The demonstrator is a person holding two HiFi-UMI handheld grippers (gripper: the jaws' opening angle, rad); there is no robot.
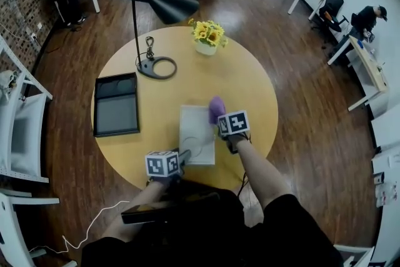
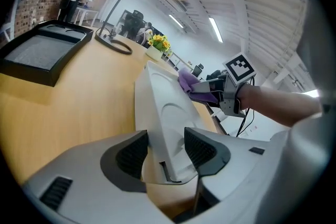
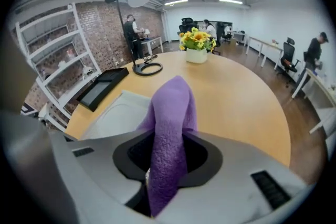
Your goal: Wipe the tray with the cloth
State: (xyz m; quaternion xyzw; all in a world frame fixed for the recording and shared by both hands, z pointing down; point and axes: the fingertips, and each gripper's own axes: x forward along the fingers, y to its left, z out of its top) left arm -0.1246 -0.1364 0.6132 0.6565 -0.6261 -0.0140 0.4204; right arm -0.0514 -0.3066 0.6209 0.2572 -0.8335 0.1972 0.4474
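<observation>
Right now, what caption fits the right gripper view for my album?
Right gripper pinches a purple cloth by the white tray.

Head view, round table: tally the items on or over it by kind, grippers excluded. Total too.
Trays: 2, the white tray and the black tray
Cloths: 1, the purple cloth, held over the white tray
Lamps: 1, the lamp
Flower pots: 1, the flower pot with yellow flowers
Total: 5

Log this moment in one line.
left gripper: clamps near edge of tray | right gripper: clamps purple cloth at its far right corner | tray: on table
</observation>
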